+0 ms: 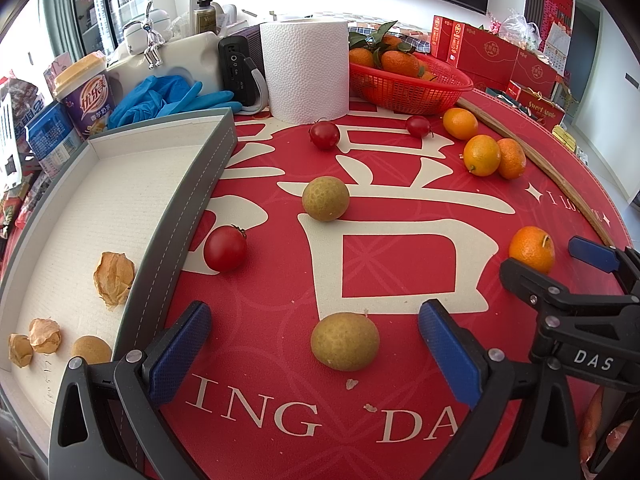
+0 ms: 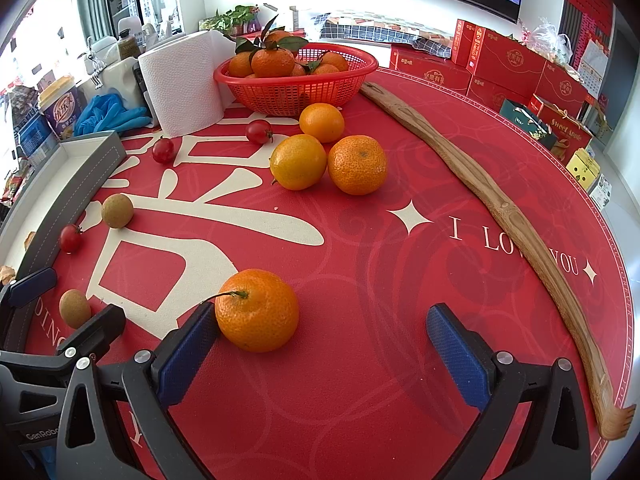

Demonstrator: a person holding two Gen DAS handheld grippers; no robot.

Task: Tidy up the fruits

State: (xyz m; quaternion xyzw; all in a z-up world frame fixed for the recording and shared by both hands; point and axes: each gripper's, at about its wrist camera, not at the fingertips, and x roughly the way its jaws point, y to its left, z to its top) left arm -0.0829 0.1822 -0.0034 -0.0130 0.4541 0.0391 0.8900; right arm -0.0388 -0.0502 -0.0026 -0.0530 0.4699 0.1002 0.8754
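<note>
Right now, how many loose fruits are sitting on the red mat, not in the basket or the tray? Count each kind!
Oranges: 4
Cherry tomatoes: 3
Brown round fruits: 2
Total: 9

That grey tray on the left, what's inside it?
Inside the grey tray lie three papery brown husks and one round tan fruit. The left gripper covers the tray's nearest corner, so anything there is hidden.
</note>
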